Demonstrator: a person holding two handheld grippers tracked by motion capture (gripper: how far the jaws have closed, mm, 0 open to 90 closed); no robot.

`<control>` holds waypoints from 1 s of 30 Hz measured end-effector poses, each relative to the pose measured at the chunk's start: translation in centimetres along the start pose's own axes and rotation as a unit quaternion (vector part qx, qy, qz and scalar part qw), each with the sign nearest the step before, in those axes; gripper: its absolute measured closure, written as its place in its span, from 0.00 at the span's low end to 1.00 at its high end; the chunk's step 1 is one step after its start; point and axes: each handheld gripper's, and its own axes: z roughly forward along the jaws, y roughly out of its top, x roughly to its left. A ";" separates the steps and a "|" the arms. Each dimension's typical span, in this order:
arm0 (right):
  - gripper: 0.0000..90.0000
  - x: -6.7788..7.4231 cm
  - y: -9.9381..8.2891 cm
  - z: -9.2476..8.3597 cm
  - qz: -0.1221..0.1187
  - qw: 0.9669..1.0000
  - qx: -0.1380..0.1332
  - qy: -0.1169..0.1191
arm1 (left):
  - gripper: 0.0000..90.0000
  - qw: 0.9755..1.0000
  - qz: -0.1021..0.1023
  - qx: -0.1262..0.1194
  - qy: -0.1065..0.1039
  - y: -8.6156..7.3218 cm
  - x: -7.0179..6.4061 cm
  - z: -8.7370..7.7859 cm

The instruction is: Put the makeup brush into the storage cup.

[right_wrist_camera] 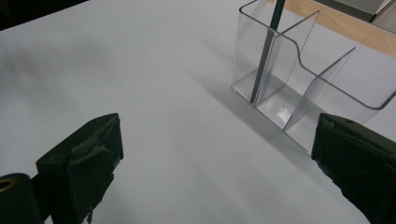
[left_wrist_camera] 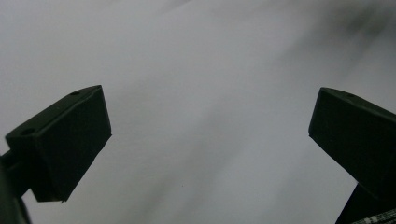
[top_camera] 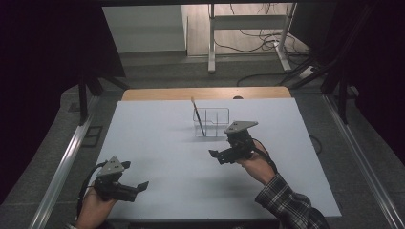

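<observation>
Left hand-held gripper point(top_camera: 138, 187) sits nearest, low at the near left of the counter point(top_camera: 157, 143), jaws wide and empty; its own view gives just the two black jaws over blurred pale surface, nothing between them. Right hand-held gripper point(top_camera: 216, 154) hangs further in, right of centre, jaws also spread wide, holding nothing, pointing left across the counter; the person's hand point(top_camera: 256, 165) and plaid sleeve point(top_camera: 286, 202) come up behind it. Just beyond that gripper stands the clear organizer point(top_camera: 211, 122), a transparent divided holder with several compartments, upright near the far middle of the white sheet. One dark pen point(top_camera: 197, 117) leans in its left-end compartment, tip down on the floor of the holder, top tilted out to the left. Judged progress: pen looks already placed, both grippers free, so either the job is finished or more items are due, but no other loose item lies on the counter. Hard to tell: pen top is cropped in the right gripper view point(right_wrist_camera: 268, 51), the other compartments look empty through the glare, and the left gripper view is too smeared for detail.
</observation>
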 end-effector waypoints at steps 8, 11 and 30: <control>0.02 -0.1 -0.5 -0.7 0.002 1.000 -0.001 -0.004 | 0.00 1.000 -0.003 -0.001 -0.004 0.0 0.1 0.0; 0.02 -0.2 -0.8 -1.1 0.003 1.000 -0.001 -0.007 | 0.00 1.000 -0.001 0.001 -0.003 0.0 0.0 0.0; 0.02 -0.4 -2.6 -2.6 0.015 1.000 0.009 -0.017 | 0.00 1.000 0.003 0.006 -0.001 0.0 0.0 0.1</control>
